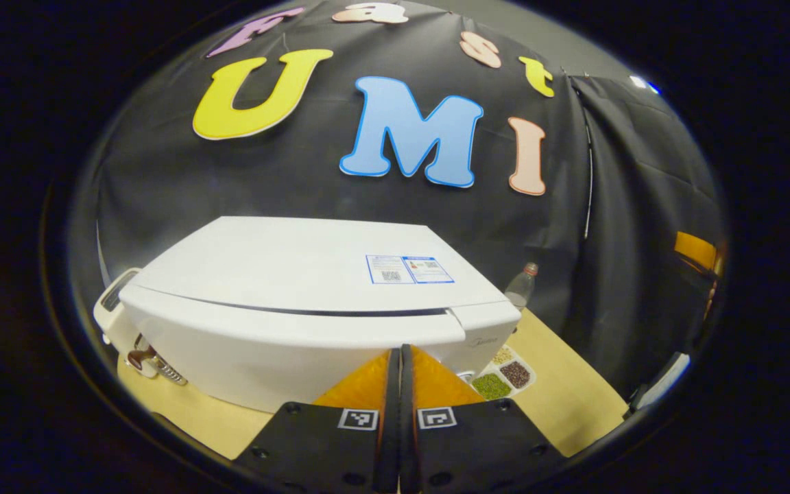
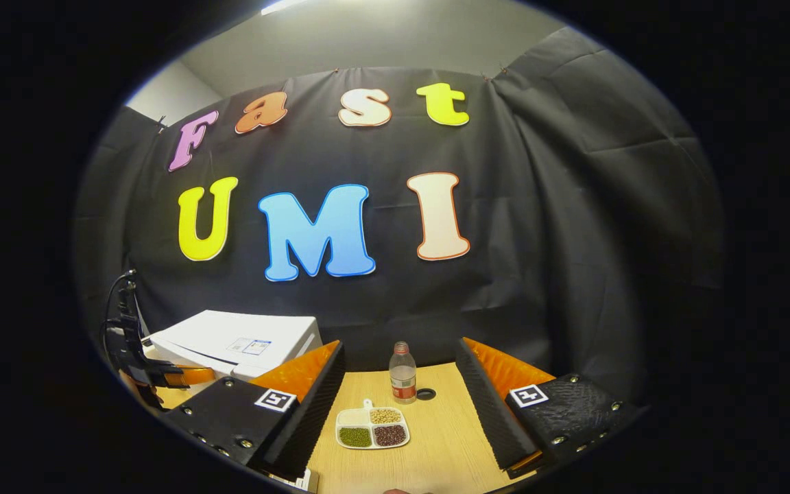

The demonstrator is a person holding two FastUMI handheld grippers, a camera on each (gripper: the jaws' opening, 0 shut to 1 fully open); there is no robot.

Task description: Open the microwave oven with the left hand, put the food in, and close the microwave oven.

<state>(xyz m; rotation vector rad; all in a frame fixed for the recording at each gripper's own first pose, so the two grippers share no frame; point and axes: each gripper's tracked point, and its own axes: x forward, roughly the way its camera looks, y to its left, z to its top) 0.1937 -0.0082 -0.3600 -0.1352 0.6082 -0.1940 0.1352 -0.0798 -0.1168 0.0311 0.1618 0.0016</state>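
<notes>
The white microwave [image 1: 299,288] stands on the wooden table with its door closed. My left gripper [image 1: 400,351] is shut with nothing between its fingers, and its tips are close in front of the microwave's front face, near the right end of the door. The food is a white three-part tray [image 2: 372,429] of green, dark red and yellow beans, lying on the table to the right of the microwave [image 2: 237,342]. My right gripper [image 2: 398,405] is open above the table, the tray just beyond its fingers. The left gripper [image 2: 175,376] shows at the microwave's front.
A clear plastic bottle [image 2: 402,374] stands behind the tray, its dark cap [image 2: 426,394] lying beside it. A white appliance [image 1: 115,302] and a small metal object [image 1: 155,362] sit left of the microwave. The table [image 2: 443,439] runs back to the cloth wall.
</notes>
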